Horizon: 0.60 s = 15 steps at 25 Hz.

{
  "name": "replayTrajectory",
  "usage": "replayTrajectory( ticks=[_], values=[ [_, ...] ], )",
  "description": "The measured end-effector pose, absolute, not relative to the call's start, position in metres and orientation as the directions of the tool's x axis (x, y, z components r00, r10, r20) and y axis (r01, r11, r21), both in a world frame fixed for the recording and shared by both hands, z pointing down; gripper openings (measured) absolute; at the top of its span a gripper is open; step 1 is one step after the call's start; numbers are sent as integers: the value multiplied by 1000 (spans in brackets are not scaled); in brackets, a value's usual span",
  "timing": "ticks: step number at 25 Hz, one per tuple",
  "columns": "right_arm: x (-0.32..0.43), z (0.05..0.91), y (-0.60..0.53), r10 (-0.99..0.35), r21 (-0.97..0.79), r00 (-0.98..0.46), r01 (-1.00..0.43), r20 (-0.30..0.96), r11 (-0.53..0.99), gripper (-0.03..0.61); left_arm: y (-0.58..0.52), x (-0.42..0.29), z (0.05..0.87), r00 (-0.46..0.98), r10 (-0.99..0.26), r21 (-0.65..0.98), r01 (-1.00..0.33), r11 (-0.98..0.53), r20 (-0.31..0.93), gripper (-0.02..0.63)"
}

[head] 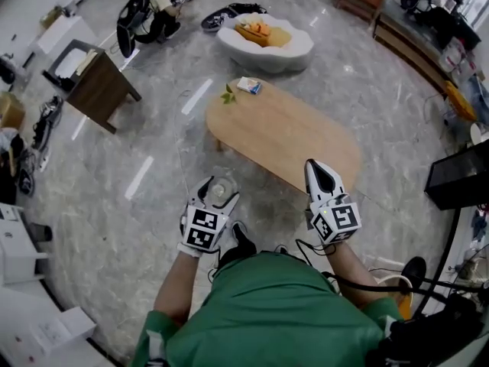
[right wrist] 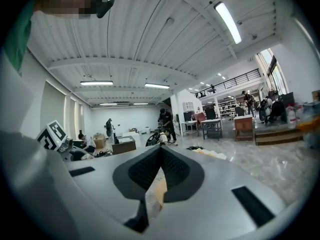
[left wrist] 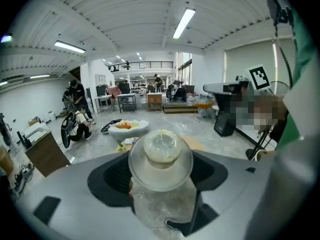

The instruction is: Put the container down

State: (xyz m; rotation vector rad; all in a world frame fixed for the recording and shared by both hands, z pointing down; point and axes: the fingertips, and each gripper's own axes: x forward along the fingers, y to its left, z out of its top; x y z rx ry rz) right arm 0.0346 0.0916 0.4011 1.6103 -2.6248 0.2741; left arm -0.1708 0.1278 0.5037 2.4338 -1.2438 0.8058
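Observation:
A clear round container (left wrist: pixel 161 159) with a domed lid sits between the jaws of my left gripper (left wrist: pixel 161 184), which is shut on it. From the head camera the same container (head: pixel 221 190) shows at the tips of the left gripper (head: pixel 217 196), held above the floor just left of the oval wooden table (head: pixel 290 132). My right gripper (head: pixel 320 176) hovers over the table's near edge; in the right gripper view its jaws (right wrist: pixel 159 169) meet at the tips with nothing between them.
On the table's far end lie a small packet (head: pixel 249 85) and a green sprig (head: pixel 228 95). Beyond it stands a white basin-shaped seat (head: pixel 265 43) with orange items. A dark wooden cabinet (head: pixel 99 89) stands left, a black box (head: pixel 461 176) right. People crouch at the far left.

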Motion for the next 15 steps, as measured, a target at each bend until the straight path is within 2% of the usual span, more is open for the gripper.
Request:
replayTrajectory(
  ticks=[8,15],
  values=[
    [-20,407,53,-896,-122,-412,-910,165,396,23,80,-232,515,503,-615,20,-783,-621,607,342],
    [-26,416,30,-903,-107,-385,-923,192,371,21,47,-231,528,542,-592,50,-761,-647,597,342]
  ],
)
